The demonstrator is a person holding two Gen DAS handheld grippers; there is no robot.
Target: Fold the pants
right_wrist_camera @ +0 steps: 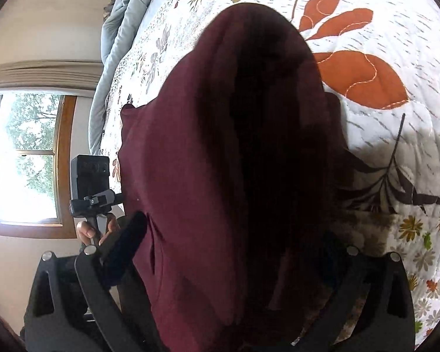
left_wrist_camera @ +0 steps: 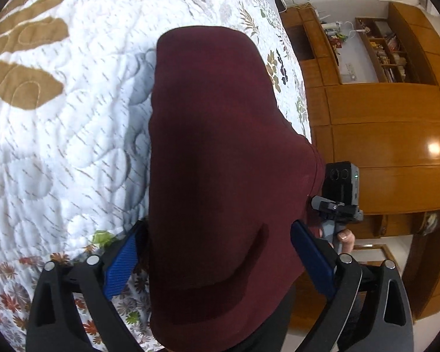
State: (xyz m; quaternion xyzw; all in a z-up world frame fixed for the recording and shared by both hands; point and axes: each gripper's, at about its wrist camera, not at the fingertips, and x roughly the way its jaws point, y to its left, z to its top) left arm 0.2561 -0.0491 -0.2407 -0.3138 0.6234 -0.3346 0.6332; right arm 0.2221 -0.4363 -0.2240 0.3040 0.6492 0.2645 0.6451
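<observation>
On the quilted bed (left_wrist_camera: 58, 146), maroon pants (left_wrist_camera: 220, 161) hide both hand-held grippers' tips; grip cannot be told.

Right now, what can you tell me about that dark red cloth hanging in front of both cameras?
The dark maroon fabric pants look soft and knit, bunched and draped in folds with a curved seam showing. They hang between the blue pads of the left gripper and across the right gripper, above the white floral quilted bedspread.
</observation>
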